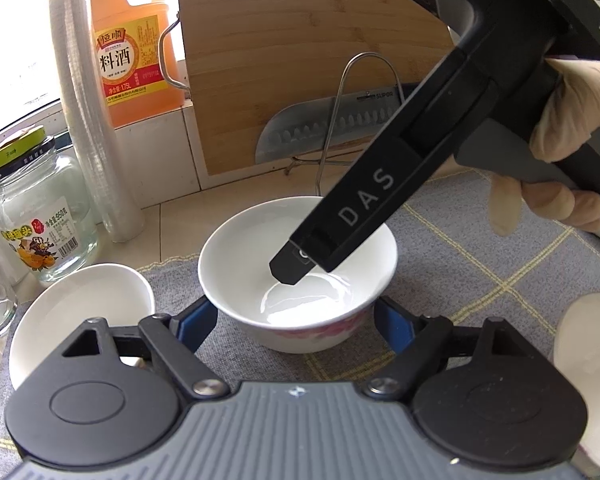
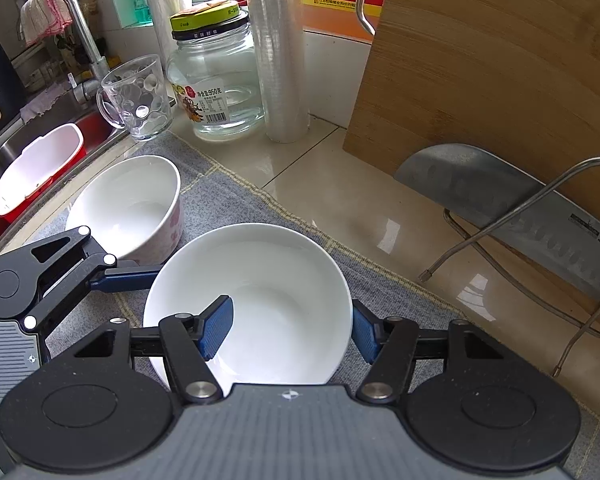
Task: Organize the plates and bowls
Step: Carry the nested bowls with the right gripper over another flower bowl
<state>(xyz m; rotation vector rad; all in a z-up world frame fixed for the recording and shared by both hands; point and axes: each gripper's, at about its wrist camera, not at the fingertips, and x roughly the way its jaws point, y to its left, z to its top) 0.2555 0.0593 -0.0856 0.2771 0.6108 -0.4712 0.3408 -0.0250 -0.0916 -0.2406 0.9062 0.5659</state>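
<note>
Fingers [image 1: 198,330] of both grippers clamp one white bowl [image 1: 260,236].

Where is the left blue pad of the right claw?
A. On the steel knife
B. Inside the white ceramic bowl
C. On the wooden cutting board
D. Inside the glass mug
B: the right claw grips the white ceramic bowl wall, its left blue pad inside the bowl.

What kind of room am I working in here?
Most likely a home kitchen counter: a steel sink with a tap, a bamboo cutting board with a cleaver leaning on it, and an orange cooking-wine bottle.
</note>
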